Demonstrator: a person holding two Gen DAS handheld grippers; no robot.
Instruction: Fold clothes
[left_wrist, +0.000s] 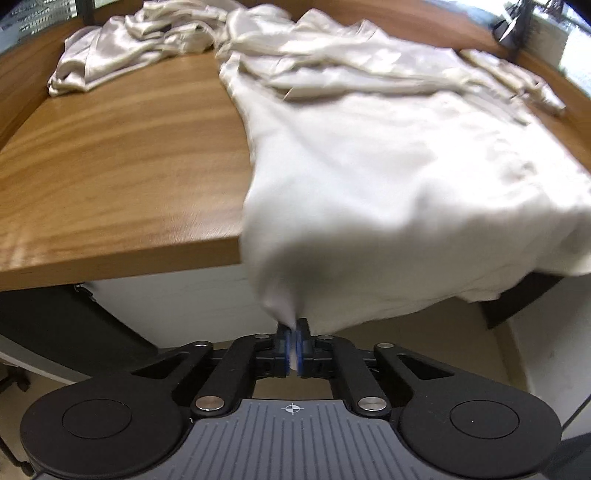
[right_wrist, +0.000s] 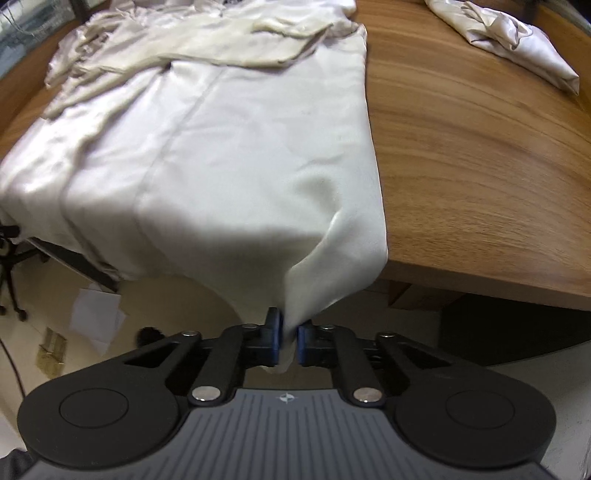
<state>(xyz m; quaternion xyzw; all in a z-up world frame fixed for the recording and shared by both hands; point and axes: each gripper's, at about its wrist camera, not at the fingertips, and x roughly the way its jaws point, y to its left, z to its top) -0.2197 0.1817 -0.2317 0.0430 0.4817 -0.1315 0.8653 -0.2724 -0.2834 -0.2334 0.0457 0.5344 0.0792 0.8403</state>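
Observation:
A cream satin garment (left_wrist: 388, 155) lies spread over the wooden table (left_wrist: 122, 155), its near hem hanging over the front edge. My left gripper (left_wrist: 294, 345) is shut on the hem's left corner, cloth pinched between the blue pads, just below the table edge. In the right wrist view the same garment (right_wrist: 221, 147) covers the left half of the table (right_wrist: 480, 166). There my right gripper (right_wrist: 287, 341) is shut on the hem's right corner, with a fold of fabric bunched between its pads. The garment's far end is crumpled, with sleeves folded across.
A second satin garment (left_wrist: 122, 48) lies crumpled at the table's far left, and shows as a bundle (right_wrist: 517, 44) at the far right. Papers (right_wrist: 96, 314) lie on the floor below. A chair base (right_wrist: 11, 273) stands at the left. A dark object (left_wrist: 513, 26) sits at the far right corner.

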